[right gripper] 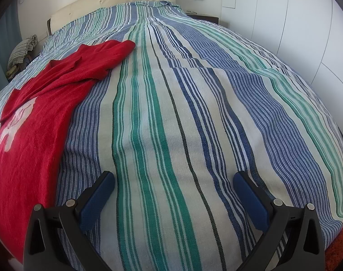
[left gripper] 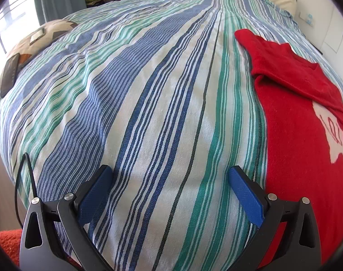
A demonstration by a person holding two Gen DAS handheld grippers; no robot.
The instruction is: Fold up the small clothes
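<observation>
A small red shirt with a white print lies flat on the striped bedspread, one sleeve stretched toward the headboard. In the left wrist view it is at the right; my left gripper is open and empty above the bedspread, its right finger close to the shirt's left edge. In the right wrist view the shirt is at the left; my right gripper is open and empty above bare bedspread, to the right of the shirt.
A patterned cushion and a dark phone lie at the bed's left edge. A cream headboard is at the far end. White wardrobe doors stand to the right. An orange rug lies by the bed.
</observation>
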